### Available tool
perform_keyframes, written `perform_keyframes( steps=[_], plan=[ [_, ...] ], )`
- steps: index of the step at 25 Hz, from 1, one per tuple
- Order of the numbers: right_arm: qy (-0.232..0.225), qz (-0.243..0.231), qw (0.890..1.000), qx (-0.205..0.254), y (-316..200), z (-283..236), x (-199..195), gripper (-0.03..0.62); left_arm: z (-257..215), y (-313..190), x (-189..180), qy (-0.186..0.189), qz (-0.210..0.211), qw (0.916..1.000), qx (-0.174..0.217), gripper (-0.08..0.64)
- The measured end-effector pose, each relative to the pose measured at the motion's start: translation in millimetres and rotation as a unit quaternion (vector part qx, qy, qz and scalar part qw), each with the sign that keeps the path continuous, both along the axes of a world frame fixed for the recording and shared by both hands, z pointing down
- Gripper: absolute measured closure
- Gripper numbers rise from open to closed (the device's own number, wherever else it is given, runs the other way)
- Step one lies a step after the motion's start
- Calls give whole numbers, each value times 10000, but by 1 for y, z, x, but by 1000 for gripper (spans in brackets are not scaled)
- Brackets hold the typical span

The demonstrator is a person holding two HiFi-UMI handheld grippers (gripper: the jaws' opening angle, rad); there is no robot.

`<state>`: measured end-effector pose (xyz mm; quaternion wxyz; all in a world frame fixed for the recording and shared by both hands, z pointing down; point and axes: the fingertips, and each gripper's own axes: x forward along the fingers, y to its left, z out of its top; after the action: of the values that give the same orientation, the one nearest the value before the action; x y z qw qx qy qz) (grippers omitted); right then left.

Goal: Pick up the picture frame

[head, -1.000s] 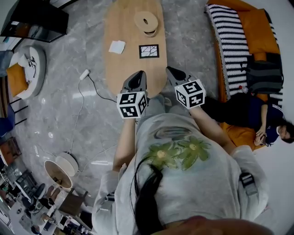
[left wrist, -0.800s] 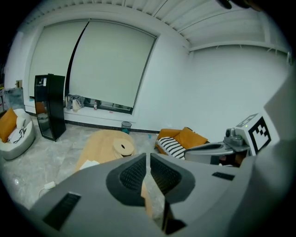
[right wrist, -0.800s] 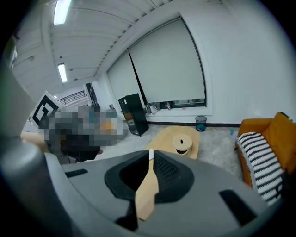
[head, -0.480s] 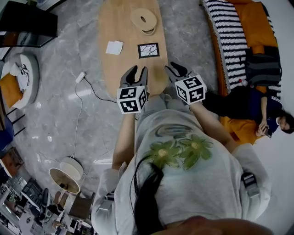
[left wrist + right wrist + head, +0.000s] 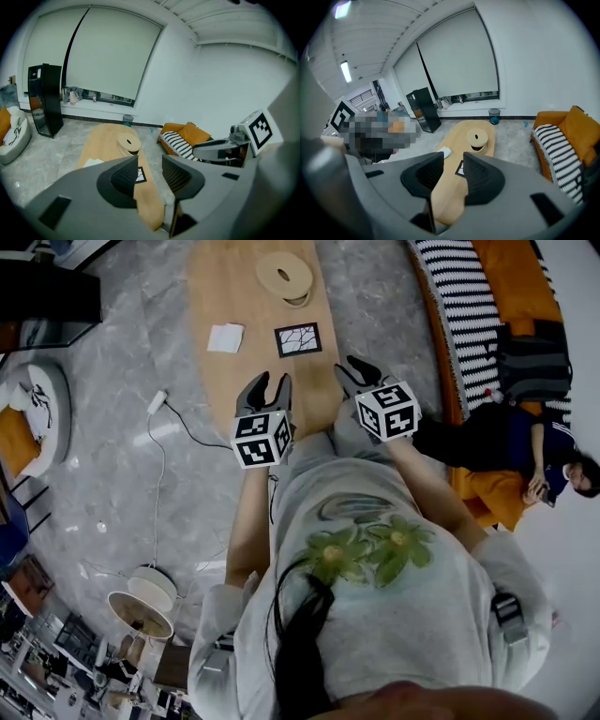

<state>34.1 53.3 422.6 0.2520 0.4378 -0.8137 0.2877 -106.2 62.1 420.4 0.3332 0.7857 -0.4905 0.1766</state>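
Head view: picture frame (image 5: pixel 298 339) on oval wooden table (image 5: pixel 220 287), grey floor (image 5: pixel 103 456), orange sofa (image 5: pixel 506 268)

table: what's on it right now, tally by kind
picture frame: 1
white paper square: 1
round beige disc with a hole: 1
total on the table: 3
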Motion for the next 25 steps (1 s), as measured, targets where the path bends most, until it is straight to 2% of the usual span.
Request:
perform_keyframes(
  steps=[5,9,16,25],
  plan=[
    [38,-49,9999,-126,-17,11,6,476,10,-11,0,-7,-101,9999,-125,405],
    [143,-290,9992,-255,-32,24,1,476,20,-23,2,47,-236,9994,-253,403],
    [103,-638,9959,-627,-50,46,-4,471,34,-47,14,-49,-362,9985,-398,401],
    [26,-938,9910,-958,-71,83,-7,469,78,-65,21,-255,-384,9956,-811,393]
  ],
)
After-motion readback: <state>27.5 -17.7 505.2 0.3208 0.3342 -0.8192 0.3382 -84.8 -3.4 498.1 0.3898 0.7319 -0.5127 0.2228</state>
